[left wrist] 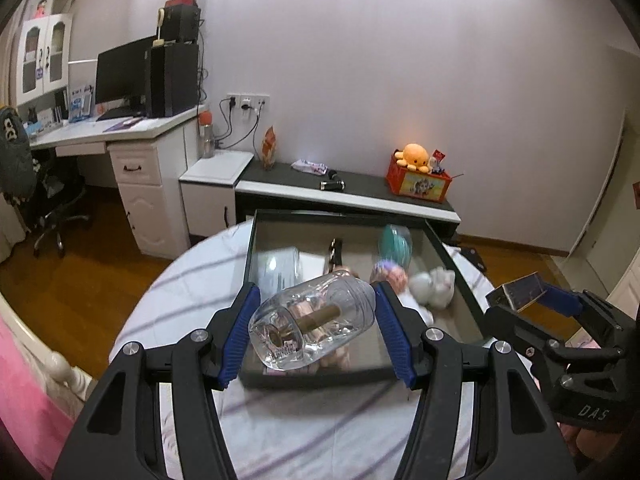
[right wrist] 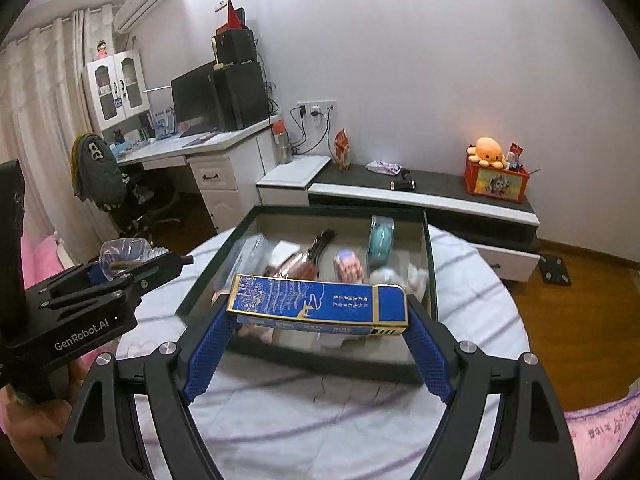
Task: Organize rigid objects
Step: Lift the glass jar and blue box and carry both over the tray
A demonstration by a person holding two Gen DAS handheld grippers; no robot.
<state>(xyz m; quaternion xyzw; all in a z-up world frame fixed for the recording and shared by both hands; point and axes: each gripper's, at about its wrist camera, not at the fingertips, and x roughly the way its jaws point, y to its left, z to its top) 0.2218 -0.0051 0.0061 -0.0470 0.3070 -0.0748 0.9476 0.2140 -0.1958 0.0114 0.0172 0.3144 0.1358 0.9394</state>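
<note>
Grip status, left hand-held gripper [left wrist: 316, 330]: the two blue pads are clamped on a clear glass bottle [left wrist: 312, 326], one pad at each end. The bottle lies on its side, slightly tilted, with a brass-coloured tube visible inside it. It is held in the air above the near part of an open drawer [left wrist: 250, 264] that rests on a round surface under a white cloth with dark stripes [left wrist: 180, 300].

Grip status, right hand-held gripper [right wrist: 318, 320]: the blue textured pads are clamped on the two short ends of a long blue box with gold edging [right wrist: 320, 306]. The box is held level and crosswise, in the air above the near edge of the same drawer [right wrist: 430, 264]. In the left wrist view this gripper appears at the right edge, with one end of the box just visible.

Drawer contents, partly blurred:
- a teal round item [right wrist: 381, 236] standing on edge at the far right;
- a pink patterned item [right wrist: 349, 266] beside it;
- a white soft item [left wrist: 434, 286] near the right wall;
- a dark-handled brush-like item [right wrist: 318, 248] near the middle;
- a clear plastic item [left wrist: 280, 268] at the left.

Background: a low cabinet [left wrist: 348, 192] stands against the wall behind the drawer. It carries a red box [left wrist: 418, 184] with an orange octopus plush [left wrist: 414, 156] on top. A white desk [left wrist: 100, 132] with a monitor [left wrist: 120, 76] stands at the left.
</note>
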